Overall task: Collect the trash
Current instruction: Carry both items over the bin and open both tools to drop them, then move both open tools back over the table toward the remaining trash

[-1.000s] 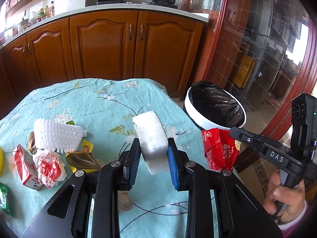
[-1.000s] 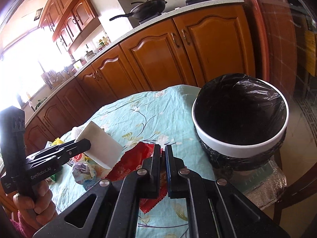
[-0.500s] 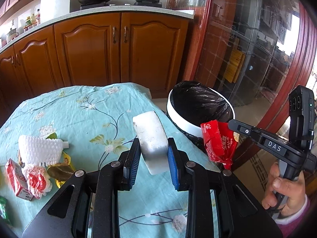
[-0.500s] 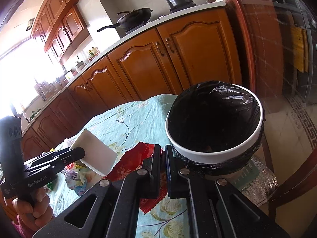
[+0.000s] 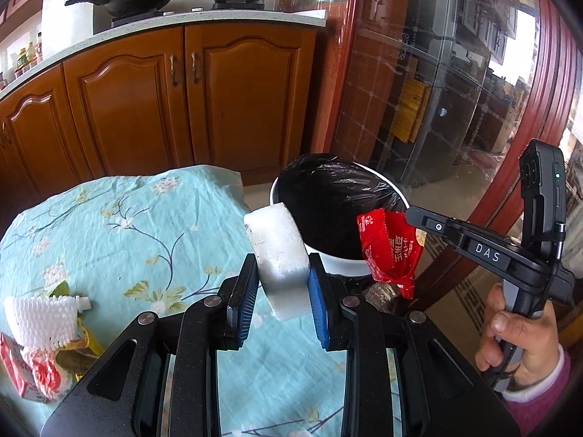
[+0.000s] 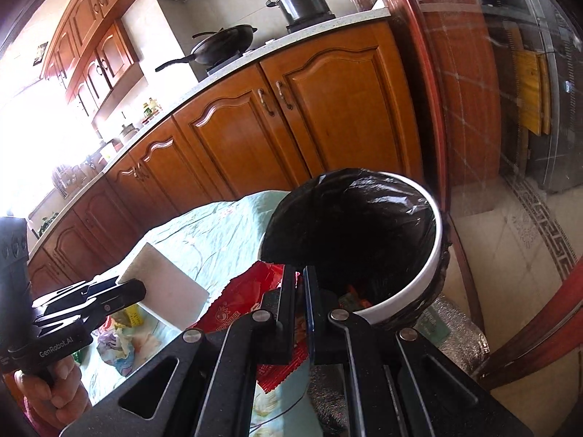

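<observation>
Two loads in hand | left hand-held gripper [image 5: 278,284] clamps white foam block [image 5: 278,251], right hand-held gripper [image 6: 300,280] pinches red wrapper [image 5: 391,249] | both near bin [image 5: 340,215] off worktop's [image 5: 120,225] far-right edge | next I release over liner.

White letters "DAS" printed along the side of the right gripper [image 5: 411,215], "GenRobot.AI" marked on the body of the left gripper [image 6: 140,289], Chinese characters seen on the red wrapper [image 5: 391,251] clamped in the right gripper, too blurred to be read
</observation>
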### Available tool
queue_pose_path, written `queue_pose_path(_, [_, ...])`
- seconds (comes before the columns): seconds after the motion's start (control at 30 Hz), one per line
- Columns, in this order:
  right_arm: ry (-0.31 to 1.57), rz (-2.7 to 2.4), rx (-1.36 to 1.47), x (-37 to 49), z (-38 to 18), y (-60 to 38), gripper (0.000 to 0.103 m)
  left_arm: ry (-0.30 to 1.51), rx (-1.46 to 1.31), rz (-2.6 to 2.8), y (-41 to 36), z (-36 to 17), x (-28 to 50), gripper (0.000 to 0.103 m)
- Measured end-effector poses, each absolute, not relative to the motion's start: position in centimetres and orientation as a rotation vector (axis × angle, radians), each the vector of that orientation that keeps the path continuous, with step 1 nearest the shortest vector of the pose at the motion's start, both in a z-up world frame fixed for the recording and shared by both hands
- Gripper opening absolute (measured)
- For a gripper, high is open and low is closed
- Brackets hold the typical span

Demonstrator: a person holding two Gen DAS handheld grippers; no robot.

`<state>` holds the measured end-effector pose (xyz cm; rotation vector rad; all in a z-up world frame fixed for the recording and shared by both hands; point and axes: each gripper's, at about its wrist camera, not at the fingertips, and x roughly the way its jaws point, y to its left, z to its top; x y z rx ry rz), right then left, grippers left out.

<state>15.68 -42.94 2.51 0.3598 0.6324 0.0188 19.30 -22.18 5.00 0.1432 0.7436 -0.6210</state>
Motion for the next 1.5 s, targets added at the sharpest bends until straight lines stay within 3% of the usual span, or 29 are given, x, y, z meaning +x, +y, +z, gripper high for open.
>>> queue_pose_path(0.87, [0.708,-0.097,0.309,22.5,2.2,-49.4,0.004,0.844,0.257,-0.728,-32.8,3.2,26.6,0.026])
queue_pose_path(1.13, [0.754,-0.079,0.355,23.3,1.1,-50.2,0.011,0.886,0.282,-0.715,-33.2,2.0,27.2,0.039])
queue_pose_path(1.17, [0.752,-0.083,0.355,23.2,1.1,-50.3,0.011,0.889,0.281,-0.716,-33.2,1.9,27.2,0.044])
queue_pose_path(1.2, [0.752,-0.084,0.358,23.1,1.1,-50.3,0.011,0.893,0.279,-0.715,-33.2,1.9,27.2,0.055])
queue_pose_path(1.23, [0.752,-0.083,0.364,23.0,1.1,-50.3,0.013,0.887,0.273,-0.714,-33.2,2.0,27.2,0.058])
queue_pose_path(1.3, [0.75,-0.084,0.372,22.7,1.1,-50.4,0.021,0.873,0.271,-0.709,-33.2,2.2,27.0,0.058])
queue_pose_path(1.5, [0.73,-0.085,0.391,21.4,1.5,-50.3,0.029,0.842,0.246,-0.693,-31.5,2.9,25.8,0.058])
